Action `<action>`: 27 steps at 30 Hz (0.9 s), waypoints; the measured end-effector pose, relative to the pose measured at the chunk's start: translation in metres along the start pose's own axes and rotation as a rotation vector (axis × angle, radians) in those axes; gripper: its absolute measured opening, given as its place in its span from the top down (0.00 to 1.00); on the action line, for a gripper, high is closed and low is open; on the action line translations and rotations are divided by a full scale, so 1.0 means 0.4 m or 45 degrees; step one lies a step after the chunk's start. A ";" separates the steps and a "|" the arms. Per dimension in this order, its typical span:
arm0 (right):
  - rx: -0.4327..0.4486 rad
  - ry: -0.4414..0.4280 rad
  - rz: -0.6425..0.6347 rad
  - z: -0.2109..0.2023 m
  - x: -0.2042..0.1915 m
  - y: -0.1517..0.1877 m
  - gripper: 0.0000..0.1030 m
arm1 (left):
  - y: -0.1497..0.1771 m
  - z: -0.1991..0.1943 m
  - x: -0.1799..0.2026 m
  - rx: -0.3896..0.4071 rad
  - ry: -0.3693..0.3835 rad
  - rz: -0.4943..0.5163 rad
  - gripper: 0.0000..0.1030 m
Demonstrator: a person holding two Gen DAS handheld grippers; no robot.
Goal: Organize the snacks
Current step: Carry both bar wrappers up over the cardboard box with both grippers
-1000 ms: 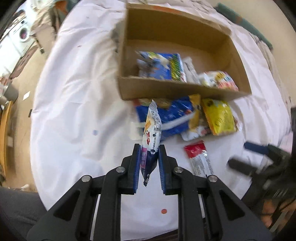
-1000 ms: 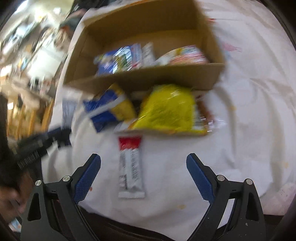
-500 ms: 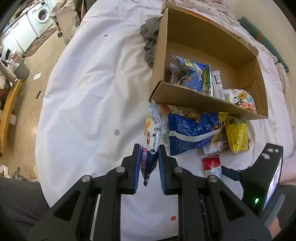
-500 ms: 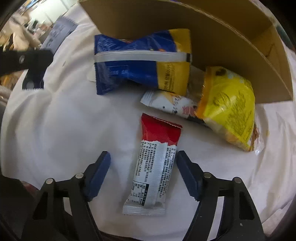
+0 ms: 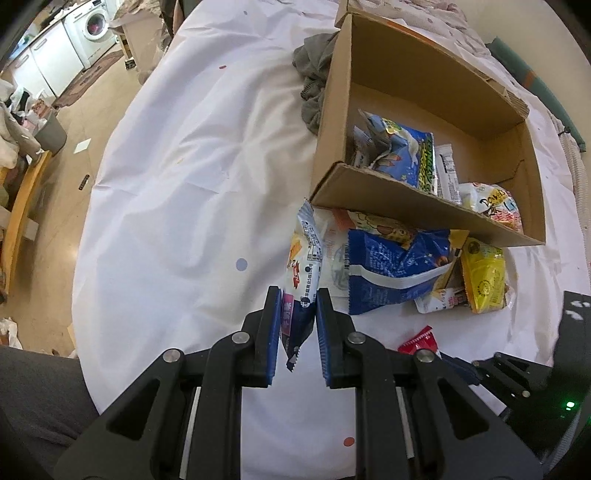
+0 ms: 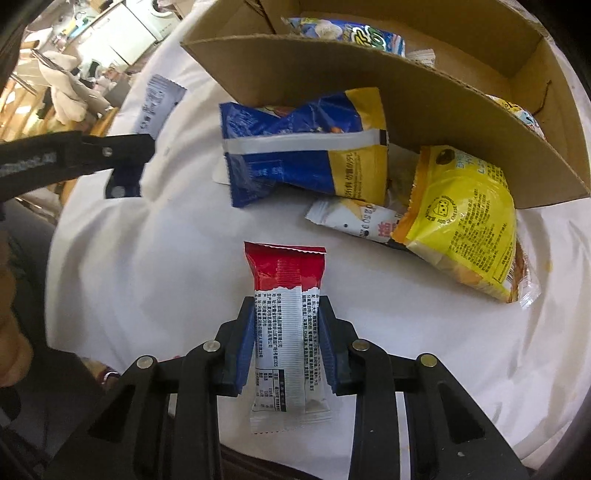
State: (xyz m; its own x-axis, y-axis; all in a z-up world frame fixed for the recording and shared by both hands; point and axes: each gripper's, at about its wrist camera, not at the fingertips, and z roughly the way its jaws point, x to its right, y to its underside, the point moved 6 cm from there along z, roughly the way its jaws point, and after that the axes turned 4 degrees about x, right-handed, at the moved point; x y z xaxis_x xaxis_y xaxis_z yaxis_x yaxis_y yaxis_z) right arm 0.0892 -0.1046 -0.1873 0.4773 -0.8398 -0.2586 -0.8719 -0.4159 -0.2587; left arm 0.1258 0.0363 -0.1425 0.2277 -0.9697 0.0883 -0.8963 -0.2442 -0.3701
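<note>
My left gripper (image 5: 297, 325) is shut on a slim white and blue snack packet (image 5: 304, 266) and holds it upright above the white cloth. My right gripper (image 6: 286, 321) is closed on a red and white snack bar (image 6: 286, 314) that lies on the cloth; both blue pads touch its sides. A cardboard box (image 5: 424, 206) holds several snack bags (image 5: 402, 155). In front of the box lie a blue and yellow bag (image 6: 306, 147), a yellow bag (image 6: 465, 218) and a small white packet (image 6: 354, 219). The left gripper also shows in the right wrist view (image 6: 122, 162).
A white cloth (image 5: 192, 184) covers the table. A grey rag (image 5: 314, 85) lies beside the box's far left corner. The floor, a washing machine (image 5: 92, 26) and wooden furniture lie beyond the table's left edge.
My right gripper has moved forward over the red and white bar and closed from wide open onto its sides. My left gripper still holds its packet, shifted slightly.
</note>
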 end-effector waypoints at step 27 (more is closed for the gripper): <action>0.703 -0.204 0.222 -0.359 0.053 -0.092 0.68 | -0.093 -0.146 -0.034 0.273 -0.065 -0.063 0.85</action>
State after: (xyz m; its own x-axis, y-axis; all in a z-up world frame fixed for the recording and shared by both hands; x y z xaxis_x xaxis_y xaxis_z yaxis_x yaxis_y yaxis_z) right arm 0.1157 -0.1571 -0.0497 0.3801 -0.7984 -0.4670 -0.7735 0.0025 -0.6338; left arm 0.1339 0.0585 -0.0758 0.2932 -0.9537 0.0667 -0.7835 -0.2797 -0.5548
